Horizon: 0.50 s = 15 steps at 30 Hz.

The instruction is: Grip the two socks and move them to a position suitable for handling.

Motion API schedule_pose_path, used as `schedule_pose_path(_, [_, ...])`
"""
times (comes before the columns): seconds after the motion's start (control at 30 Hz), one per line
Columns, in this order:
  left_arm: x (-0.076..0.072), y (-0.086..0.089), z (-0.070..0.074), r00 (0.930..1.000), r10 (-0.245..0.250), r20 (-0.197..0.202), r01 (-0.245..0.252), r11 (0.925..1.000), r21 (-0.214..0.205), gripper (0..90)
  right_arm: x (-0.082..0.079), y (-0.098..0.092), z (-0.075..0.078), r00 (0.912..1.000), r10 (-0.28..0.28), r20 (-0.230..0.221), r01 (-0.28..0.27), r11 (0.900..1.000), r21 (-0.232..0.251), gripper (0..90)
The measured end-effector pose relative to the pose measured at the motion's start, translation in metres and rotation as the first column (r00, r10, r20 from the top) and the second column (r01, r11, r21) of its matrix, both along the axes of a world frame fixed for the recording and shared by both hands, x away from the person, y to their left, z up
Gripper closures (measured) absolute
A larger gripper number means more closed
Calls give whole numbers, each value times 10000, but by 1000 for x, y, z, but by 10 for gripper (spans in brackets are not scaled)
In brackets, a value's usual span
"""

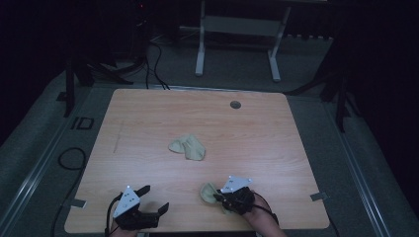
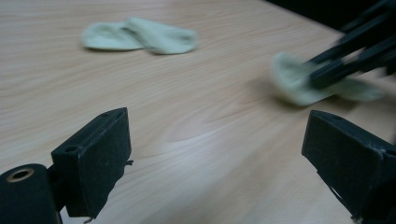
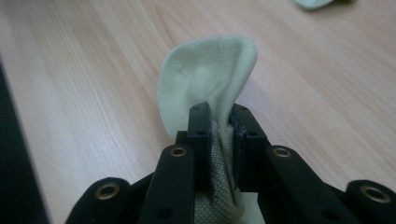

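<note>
From the high view, the wooden bench [image 1: 148,123] carries a pale green sock [image 1: 188,147] near its middle, while the right gripper [image 1: 219,196] at the near edge pinches a second sock [image 1: 207,191]; the left gripper [image 1: 154,199] sits well apart to the left, empty. The left gripper view shows its fingers [image 2: 93,158] spread wide over bare wood. The right gripper view shows fingers [image 3: 200,128] clamped on the second sock's fabric, its end rising upright.
</note>
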<state>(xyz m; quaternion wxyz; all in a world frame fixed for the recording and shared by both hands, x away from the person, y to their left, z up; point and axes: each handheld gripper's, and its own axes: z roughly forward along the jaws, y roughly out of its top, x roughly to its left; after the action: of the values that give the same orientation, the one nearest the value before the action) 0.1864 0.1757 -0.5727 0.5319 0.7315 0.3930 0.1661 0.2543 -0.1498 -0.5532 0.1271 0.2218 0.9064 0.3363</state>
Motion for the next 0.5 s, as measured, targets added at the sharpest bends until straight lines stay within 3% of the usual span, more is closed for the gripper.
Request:
schedule_pose_path(0.1, [-1, -10, 3, 9996, -276, 11, 275, 9994, 194, 81, 1, 4, -7, 9999, 108, -28, -108, 9997, -198, 758])
schedule_pose_path(0.2, [-1, -19, 4, 9985, -546, 60, 543, 9976, 436, 81, 1, 5, -9, 9999, 84, -110, -83, 10000, 38, 654])
schedule_pose_path(0.27, [-1, -19, 4, 9985, -546, 60, 543, 9976, 436, 81, 1, 5, -10, 10000, 38, -85, -38, 10000, 64, 654])
schedule_pose_path(0.3, [1, -26, 5, 9963, -857, 105, 851, 9950, 531, 81, 0, 6, -10, 9998, 146, -122, -145, 9999, 70, 528])
schedule_pose_path(0.5, [9, -39, 11, 9900, -1385, 264, 1350, 9851, 1063, 101, 1, 9, -6, 9983, 192, -551, -177, 9995, 277, 327])
